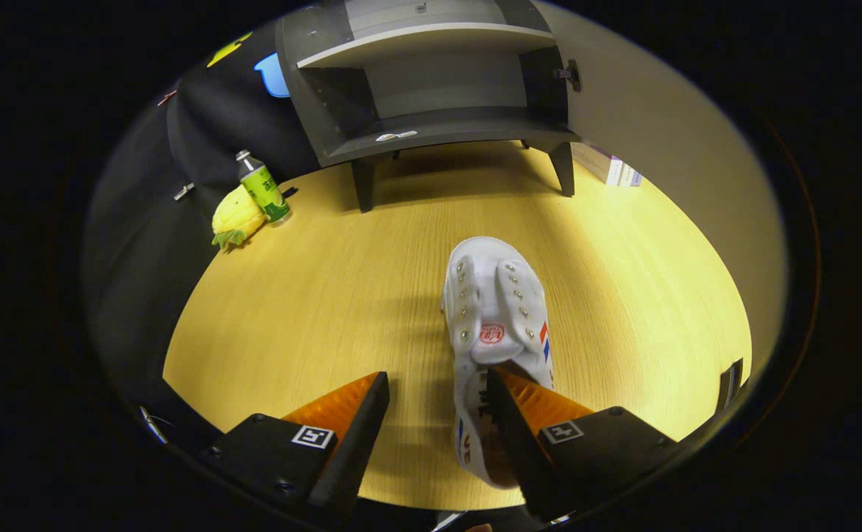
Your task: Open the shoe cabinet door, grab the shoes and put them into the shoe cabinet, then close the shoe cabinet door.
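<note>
A plush pineapple (235,216) and a green-labelled bottle (262,188) stand together at the left of a wooden floor (327,295), against the booth's dark cloth wall, well apart from the work in hand. Further right, beyond the fingers, the grey shoe cabinet (431,133) stands on short legs with its door (659,148) already swung wide to the right, baring two empty shelves: the first step of the task looks done. Nearer, a white canvas shoe (493,318) lies on the floor with its toe toward the cabinet, well short of it. The gripper (438,414) hangs over the shoe's heel end with its fingers spread wide; the right finger appears to reach into or rest against the shoe's opening, while the left finger stands clear over bare floor, so nothing is yet clamped. Past the cabinet's right leg, a few boxes (615,168) sit against the open door. By this view, the grasp, the carry to a shelf and the closing of the door are all left to do.
</note>
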{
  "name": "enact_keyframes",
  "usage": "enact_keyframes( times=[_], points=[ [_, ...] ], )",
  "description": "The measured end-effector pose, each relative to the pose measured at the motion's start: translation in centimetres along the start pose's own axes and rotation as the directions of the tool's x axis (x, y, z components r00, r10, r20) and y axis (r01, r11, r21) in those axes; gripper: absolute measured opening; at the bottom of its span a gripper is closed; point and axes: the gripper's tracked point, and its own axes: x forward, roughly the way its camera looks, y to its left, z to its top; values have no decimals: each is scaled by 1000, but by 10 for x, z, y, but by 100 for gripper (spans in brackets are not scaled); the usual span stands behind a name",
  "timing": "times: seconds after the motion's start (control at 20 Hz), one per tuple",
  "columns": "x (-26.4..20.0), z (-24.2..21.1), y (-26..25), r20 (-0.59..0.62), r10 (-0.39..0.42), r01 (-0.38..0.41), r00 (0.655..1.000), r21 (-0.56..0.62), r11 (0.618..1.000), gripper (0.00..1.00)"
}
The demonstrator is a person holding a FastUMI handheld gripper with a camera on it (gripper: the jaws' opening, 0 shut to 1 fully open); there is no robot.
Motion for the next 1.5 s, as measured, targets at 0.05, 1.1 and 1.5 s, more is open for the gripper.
enact_keyframes(
  times=[0.05,1.1,1.5],
  points=[
    [5,0,-3,25,-18,18,1000,-8,1000,83],
    [12,82,-19,240,-17,17,971,3,1000,6],
    [-86,170,-9,303,-17,23,953,-15,1000,6]
  ],
)
